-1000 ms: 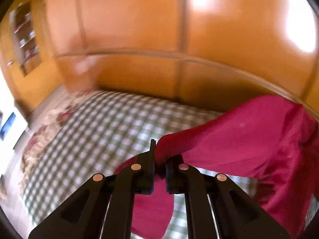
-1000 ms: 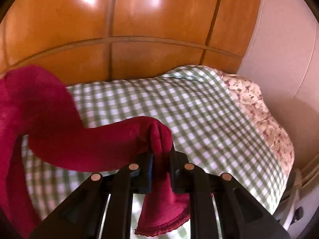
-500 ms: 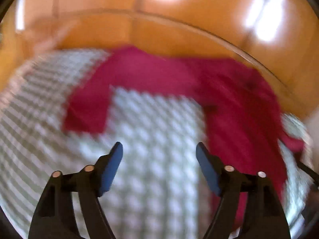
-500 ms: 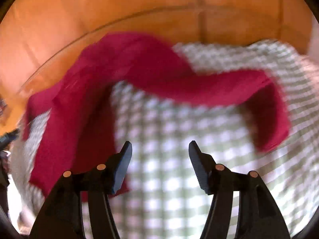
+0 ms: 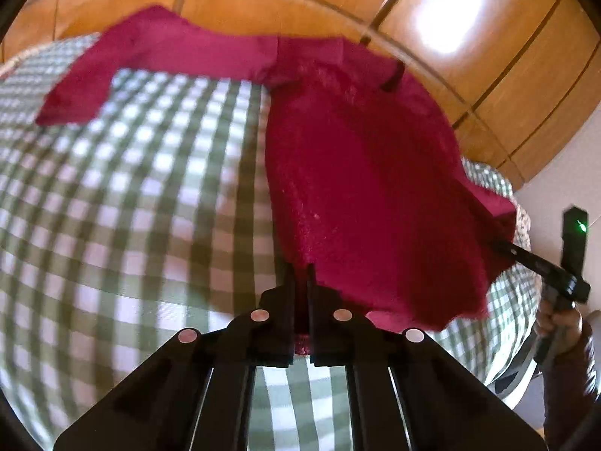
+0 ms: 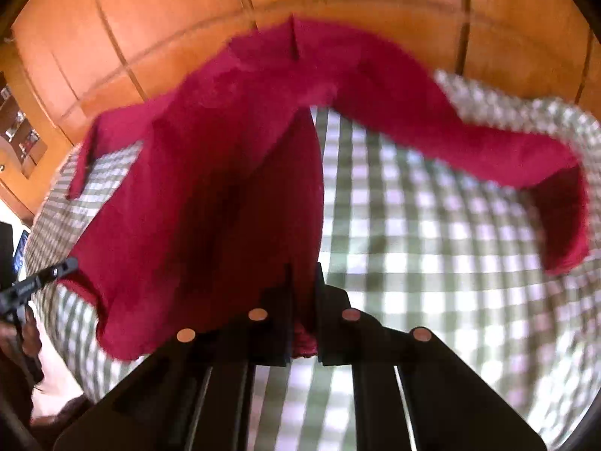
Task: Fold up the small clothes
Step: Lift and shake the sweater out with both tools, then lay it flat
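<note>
Checked bedspread [image 5: 131, 225] below, red top [image 5: 357, 188] spread ahead; my left gripper [image 5: 299, 282] and right gripper [image 6: 302, 282] pinch its near hem corners, next lifting it forward for the fold.

The left hand-held gripper [image 5: 299, 276] points down at a slant. Its jaws have just been closing and now pinch the near edge of the red top [image 5: 360, 173]. The right hand-held gripper [image 6: 302, 276] also points down at a slant. Its jaws have just been closing too, and they pinch the same top at its near edge. A hand [image 5: 559, 323] in a dark sleeve holds the right one, seen at the edge of the left view.
</note>
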Available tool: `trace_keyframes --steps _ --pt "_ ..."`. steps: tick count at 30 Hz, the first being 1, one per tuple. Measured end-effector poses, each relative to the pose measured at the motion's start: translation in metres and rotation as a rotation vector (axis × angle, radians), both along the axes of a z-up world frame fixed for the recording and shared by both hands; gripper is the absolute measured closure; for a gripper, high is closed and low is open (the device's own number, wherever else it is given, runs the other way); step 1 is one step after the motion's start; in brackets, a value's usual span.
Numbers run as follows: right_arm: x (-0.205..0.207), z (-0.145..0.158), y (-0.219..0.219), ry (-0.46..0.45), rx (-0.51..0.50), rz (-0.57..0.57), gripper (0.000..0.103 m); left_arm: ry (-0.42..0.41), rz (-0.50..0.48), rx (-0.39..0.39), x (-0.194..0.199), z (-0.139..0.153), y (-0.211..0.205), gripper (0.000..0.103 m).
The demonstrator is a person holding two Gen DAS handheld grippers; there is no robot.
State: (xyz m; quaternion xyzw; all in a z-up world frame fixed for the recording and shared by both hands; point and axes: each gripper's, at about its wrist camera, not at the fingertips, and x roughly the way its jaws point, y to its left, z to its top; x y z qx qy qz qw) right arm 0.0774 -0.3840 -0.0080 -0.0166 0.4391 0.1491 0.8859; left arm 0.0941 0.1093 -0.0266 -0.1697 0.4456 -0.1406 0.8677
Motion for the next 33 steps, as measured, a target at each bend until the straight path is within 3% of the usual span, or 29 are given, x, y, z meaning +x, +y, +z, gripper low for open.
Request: trace_keyframes --steps 4,7,10,14,17,18,19,20,22,25,27,31,33 --pt "-0.05 0.044 -0.036 -0.093 -0.001 -0.014 0.096 -0.042 0.011 -0.02 -0.02 0.03 0.017 0.1" --pt "-0.096 0.056 -0.06 -0.118 0.008 -0.037 0.096 -0.048 -0.001 -0.02 -0.045 0.044 0.024 0.1" --pt "-0.127 0.038 -0.074 -0.067 0.044 -0.068 0.096 -0.012 -0.029 -0.01 -0.074 0.038 0.019 0.1" --pt "-0.151 -0.029 -0.076 0.119 0.044 -0.105 0.096 0.098 -0.062 0.053 -0.1 0.003 0.008 0.1" --pt "-0.155 -0.057 -0.078 0.186 0.015 -0.138 0.095 0.152 -0.053 0.097 -0.108 -0.018 0.009 0.099" --pt "-0.154 -0.057 -0.081 0.192 0.013 -0.15 0.094 0.167 -0.039 0.08 -0.107 -0.02 0.015 0.095" --pt "-0.153 -0.053 -0.084 0.176 0.004 -0.163 0.088 0.168 -0.022 0.065 -0.103 -0.017 0.021 0.078" --pt "-0.15 -0.045 -0.085 0.146 -0.011 -0.183 0.083 0.157 0.008 0.061 -0.1 -0.013 0.031 0.054" --pt "-0.145 -0.025 -0.089 0.074 -0.039 -0.233 0.043 0.099 0.137 0.077 -0.093 -0.002 0.056 0.036" --pt "-0.138 0.001 -0.079 -0.021 -0.023 -0.229 0.038 0.086 0.313 0.061 -0.067 0.008 0.103 0.036" --pt "-0.126 0.009 -0.059 -0.055 0.017 -0.201 0.031 0.065 0.416 0.091 -0.054 0.012 0.126 0.036" --pt "-0.108 -0.004 -0.004 -0.029 0.053 -0.082 0.031 0.039 0.531 0.122 -0.018 0.018 0.156 0.036" --pt "-0.097 -0.017 0.029 0.007 0.065 -0.027 0.031 0.033 0.56 0.18 0.001 0.019 0.163 0.036"
